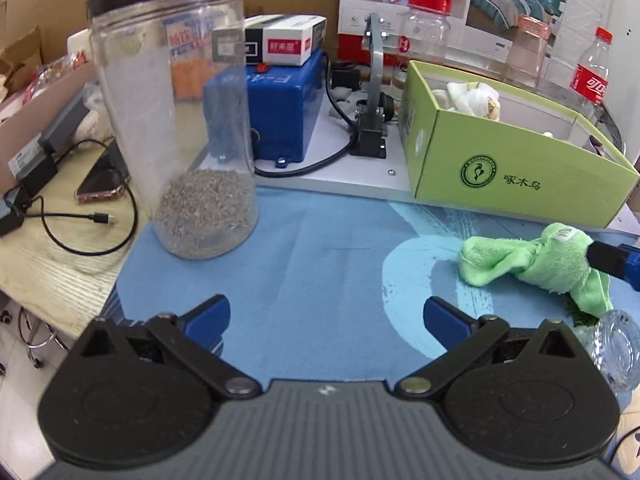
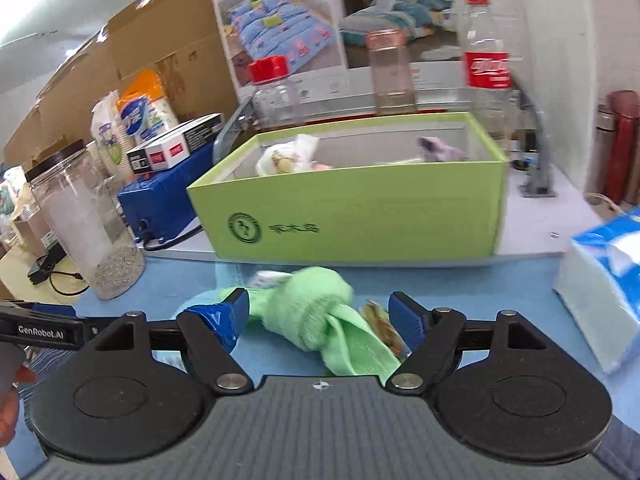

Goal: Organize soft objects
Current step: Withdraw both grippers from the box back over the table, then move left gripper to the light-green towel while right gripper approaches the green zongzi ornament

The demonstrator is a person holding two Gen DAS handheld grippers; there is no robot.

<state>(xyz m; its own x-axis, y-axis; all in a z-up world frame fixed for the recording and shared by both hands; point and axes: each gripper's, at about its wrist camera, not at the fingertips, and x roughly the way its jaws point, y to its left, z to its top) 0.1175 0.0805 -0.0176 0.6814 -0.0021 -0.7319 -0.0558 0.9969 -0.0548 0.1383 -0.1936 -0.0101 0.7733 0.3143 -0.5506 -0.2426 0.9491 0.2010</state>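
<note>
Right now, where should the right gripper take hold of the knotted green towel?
Grip the towel's knot, its thickest, most compact part, coming straight in from the near side. The right gripper already has its jaws open either side of it; the loose tail would slip.

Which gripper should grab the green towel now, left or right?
Right. The right gripper is open with the green towel already between its fingers; the left gripper is open over bare blue mat, with the towel off to its right.

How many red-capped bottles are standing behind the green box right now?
2. A squat clear red-capped jar behind the green box's left end, and a tall cola bottle behind its right end. The pink-lidded jar between them is not counted. Others may be hidden.
</note>
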